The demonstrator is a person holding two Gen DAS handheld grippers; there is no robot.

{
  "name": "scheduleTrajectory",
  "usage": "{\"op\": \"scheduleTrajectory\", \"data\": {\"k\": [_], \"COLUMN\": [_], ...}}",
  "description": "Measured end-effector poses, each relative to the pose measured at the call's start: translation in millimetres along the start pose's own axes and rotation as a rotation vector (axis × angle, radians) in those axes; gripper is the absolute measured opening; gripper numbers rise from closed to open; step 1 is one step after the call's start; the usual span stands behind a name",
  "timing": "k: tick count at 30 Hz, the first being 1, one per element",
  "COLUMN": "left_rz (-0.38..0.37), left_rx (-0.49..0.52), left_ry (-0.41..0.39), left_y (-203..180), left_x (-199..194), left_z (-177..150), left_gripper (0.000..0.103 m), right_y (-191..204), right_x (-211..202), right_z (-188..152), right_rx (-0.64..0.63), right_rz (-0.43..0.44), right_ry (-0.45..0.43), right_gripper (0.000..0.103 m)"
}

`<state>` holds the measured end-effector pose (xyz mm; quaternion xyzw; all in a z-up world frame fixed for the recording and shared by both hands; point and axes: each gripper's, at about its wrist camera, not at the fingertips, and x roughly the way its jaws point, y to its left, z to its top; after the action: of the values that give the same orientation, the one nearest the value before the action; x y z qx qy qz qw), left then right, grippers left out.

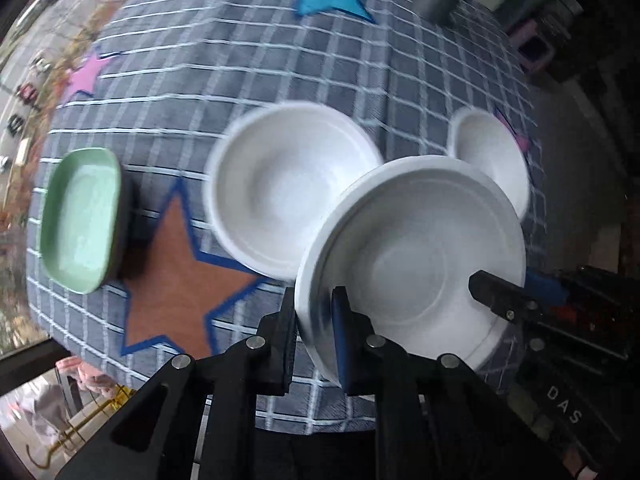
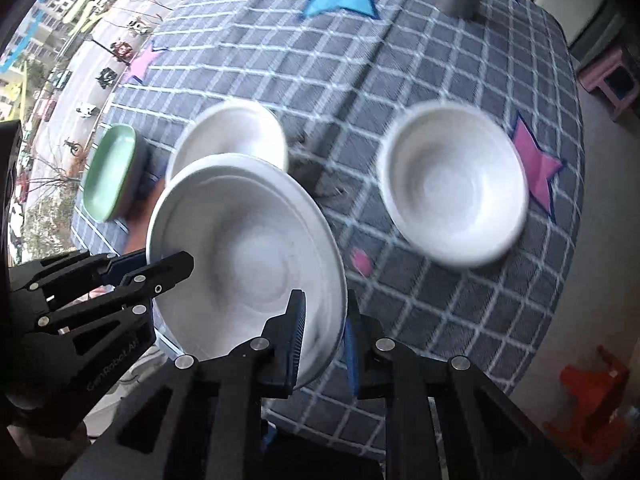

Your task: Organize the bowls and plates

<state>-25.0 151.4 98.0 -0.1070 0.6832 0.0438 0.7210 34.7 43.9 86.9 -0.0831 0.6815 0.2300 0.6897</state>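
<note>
white plate [image 1: 420, 248] clamped at opposite rims by left gripper [image 1: 314, 344] and right gripper [image 2: 324, 340], above the table.

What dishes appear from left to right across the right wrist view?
Green dish → large white plate held by both tools → white bowl on the checked cloth. The second white dish behind the plate overlaps it, so it is left out.

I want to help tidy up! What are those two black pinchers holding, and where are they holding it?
Both hold one white plate by its rim: the left hand-held gripper pinches one edge, the right hand-held gripper the opposite edge.
</note>
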Motion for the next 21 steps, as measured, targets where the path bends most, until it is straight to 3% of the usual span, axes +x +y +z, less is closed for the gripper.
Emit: {"op": "scheduleTrajectory", "data": {"k": [10,12,13,14,15,16,21], "left_rz": [0.061,0.098,0.117,0.134,0.147,0.144,0.084], "left_rx": [-0.076,-0.082,-0.081,-0.081,-0.085,-0.088,-0.088], "left_ry": [-0.038,-0.042,-0.044,-0.045,-0.043,-0.039,-0.019], "left_y": [36,44,46,48,53,55,50], "left_x": [-11,-14,-13,-12,-11,-9,-7], "left_z": [34,36,38,40,40,40,34], "left_gripper": [0.019,0.028,0.04,0.047,0.049,0.049,0.049], "right_y": [37,42,44,44,42,38,1], "right_x": [-4,-1,5,10,12,13,5], "right_z": [54,62,67,71,72,72,55], "right_rx": [-0.044,-0.042,-0.04,-0.042,-0.038,-0.033,0.09], "right_rz": [-0.01,-0.01,-0.01,-0.026,-0.079,-0.11,-0.092], "right_ry": [-0.022,-0.013,0.002,0.01,-0.001,-0.015,-0.035], "right_gripper": [0.02,0.022,0.037,0.069,0.078,0.083,0.083]}}
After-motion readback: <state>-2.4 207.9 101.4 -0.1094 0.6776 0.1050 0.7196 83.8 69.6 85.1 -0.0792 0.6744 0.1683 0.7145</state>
